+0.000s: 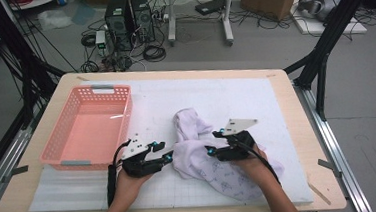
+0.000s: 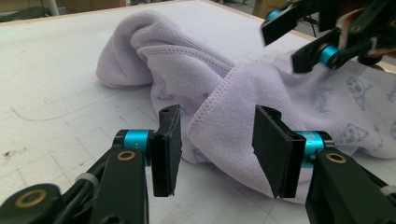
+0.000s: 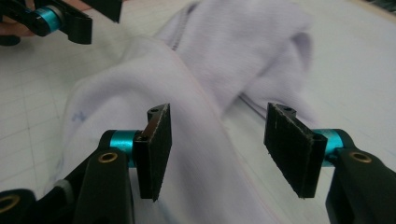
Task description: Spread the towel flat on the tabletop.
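Mat [image 1: 255, 89]: lies on the table [image 1: 305, 128], covering most of its top.
Basket [image 1: 88, 128]: on the mat's left part, well apart from the towel.
Towel [image 1: 199, 150]: crumpled on the mat, right of the basket, towards the near edge.
Left gripper [image 1: 168, 157]: between basket and towel, just beside the towel's left edge.
Right gripper [image 1: 210, 150]: over the towel's middle, right of the left gripper.
Computer towers [image 1: 129, 17]: on the floor behind the table.

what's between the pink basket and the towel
Only bare white mat; in the high view nothing lies between the pink basket and the towel.
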Action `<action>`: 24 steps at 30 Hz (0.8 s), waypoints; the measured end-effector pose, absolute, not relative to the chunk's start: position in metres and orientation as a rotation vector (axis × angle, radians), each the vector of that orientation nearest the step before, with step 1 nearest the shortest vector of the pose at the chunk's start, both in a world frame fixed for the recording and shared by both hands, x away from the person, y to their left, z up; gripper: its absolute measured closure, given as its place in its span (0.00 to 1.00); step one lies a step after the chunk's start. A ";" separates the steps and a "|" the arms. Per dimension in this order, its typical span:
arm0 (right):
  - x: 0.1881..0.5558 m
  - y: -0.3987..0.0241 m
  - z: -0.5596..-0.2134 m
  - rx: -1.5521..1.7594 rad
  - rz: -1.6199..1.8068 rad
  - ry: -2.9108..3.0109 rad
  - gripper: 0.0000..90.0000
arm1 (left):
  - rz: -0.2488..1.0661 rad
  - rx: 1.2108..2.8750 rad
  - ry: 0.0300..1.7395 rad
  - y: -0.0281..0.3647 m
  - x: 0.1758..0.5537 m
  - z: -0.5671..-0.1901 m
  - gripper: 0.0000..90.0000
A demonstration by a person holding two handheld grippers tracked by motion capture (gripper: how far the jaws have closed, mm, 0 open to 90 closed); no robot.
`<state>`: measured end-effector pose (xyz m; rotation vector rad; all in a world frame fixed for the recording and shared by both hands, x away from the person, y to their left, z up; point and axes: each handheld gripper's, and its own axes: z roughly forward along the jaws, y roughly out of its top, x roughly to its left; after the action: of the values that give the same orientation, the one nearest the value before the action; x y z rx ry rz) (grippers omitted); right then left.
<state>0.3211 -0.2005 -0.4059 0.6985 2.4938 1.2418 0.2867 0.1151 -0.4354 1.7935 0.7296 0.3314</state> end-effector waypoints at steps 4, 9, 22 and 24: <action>0.332 -0.183 -0.417 0.666 1.184 2.627 0.64 | 0.332 1.794 0.728 0.115 0.287 -0.436 0.58; 0.328 -0.187 -0.414 0.601 1.174 2.649 0.94 | 0.336 1.793 0.732 0.116 0.287 -0.436 0.58; 0.321 -0.280 -0.386 0.993 0.926 2.184 0.94 | 0.337 1.793 0.738 0.116 0.288 -0.436 0.58; 0.321 -0.294 -0.391 1.058 0.884 2.162 0.94 | 0.336 1.794 0.736 0.115 0.288 -0.436 0.58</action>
<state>0.3211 -0.2936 -0.3909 1.0585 2.1624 0.8838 0.2877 0.1154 -0.4365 1.7940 0.7359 0.3357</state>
